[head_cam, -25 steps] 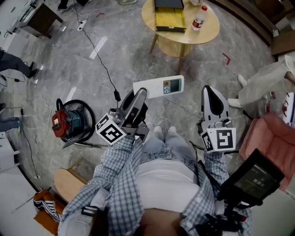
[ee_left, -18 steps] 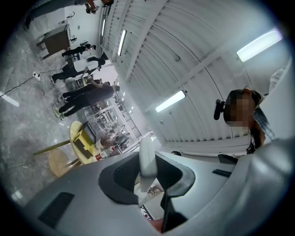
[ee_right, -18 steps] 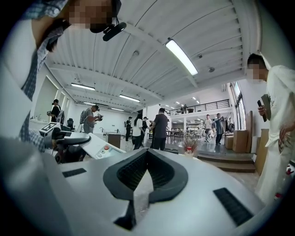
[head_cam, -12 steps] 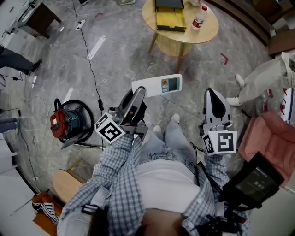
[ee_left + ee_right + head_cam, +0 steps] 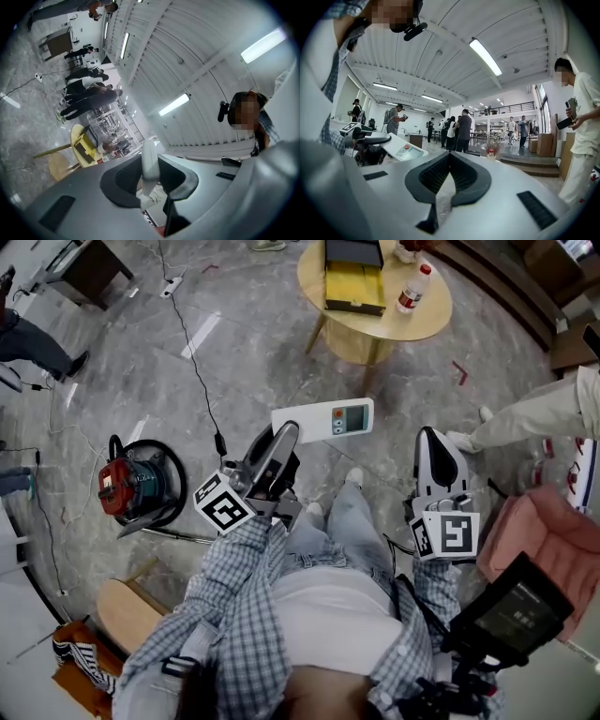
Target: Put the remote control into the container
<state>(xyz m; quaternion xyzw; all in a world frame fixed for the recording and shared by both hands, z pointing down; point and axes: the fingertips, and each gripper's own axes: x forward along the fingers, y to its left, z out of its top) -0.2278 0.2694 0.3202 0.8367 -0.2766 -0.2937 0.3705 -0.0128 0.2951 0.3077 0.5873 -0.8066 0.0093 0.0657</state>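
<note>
My left gripper (image 5: 284, 435) is shut on one end of the white remote control (image 5: 323, 418), which juts out to the right with its orange button and small screen facing up. In the left gripper view the remote (image 5: 149, 161) shows edge-on, pinched between the dark pads of the left gripper (image 5: 150, 180). To the right, my right gripper (image 5: 434, 440) is shut with nothing in it, its pads meeting in the right gripper view (image 5: 450, 157). The remote (image 5: 404, 150) also shows there at the left. The black-and-yellow container (image 5: 353, 277) lies on the round wooden table (image 5: 375, 324) ahead.
A plastic bottle (image 5: 413, 289) stands beside the container. A red machine (image 5: 131, 486) with a cable sits on the floor at the left. A person's leg (image 5: 525, 423) and a pink chair (image 5: 553, 531) are at the right. A wooden stool (image 5: 131, 610) stands behind, lower left.
The person's feet have stepped forward and the table has shifted slightly right in the head view. Both grippers keep their pose, the remote still held in the left one.
</note>
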